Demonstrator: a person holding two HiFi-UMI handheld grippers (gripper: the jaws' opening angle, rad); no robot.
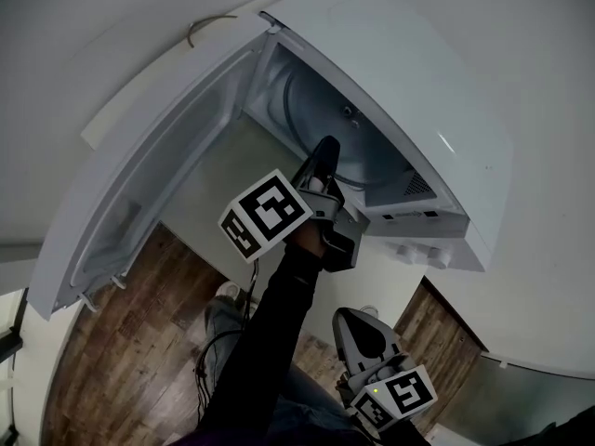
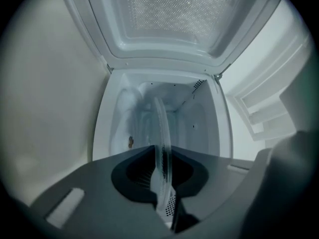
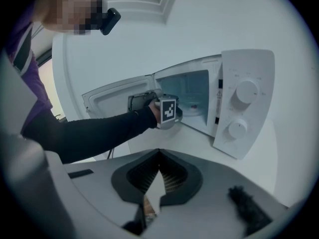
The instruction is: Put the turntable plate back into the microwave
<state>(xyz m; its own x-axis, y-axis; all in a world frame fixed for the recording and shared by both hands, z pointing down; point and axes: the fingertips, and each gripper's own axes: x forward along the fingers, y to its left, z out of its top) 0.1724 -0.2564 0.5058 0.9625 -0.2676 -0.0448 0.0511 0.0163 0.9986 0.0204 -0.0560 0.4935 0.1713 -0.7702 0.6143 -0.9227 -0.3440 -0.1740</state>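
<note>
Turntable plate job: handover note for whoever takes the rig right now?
Left gripper: shut on the turntable plate at its rim, plate roughly level, partly inside the open microwave.
Right gripper: shut, empty, held back from the microwave.
Done: door open, plate gripped and at the cavity.
Left: slide it in, seat it on the cavity floor, release, withdraw.

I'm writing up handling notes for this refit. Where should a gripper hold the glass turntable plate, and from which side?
Grip the turntable plate by the near part of its thin rim, coming in through the microwave's open front. It is a broad, flat glass disc, so probably only the rim fits between the jaws. The left gripper is shut on it that way, with the plate edge-on to it.
</note>
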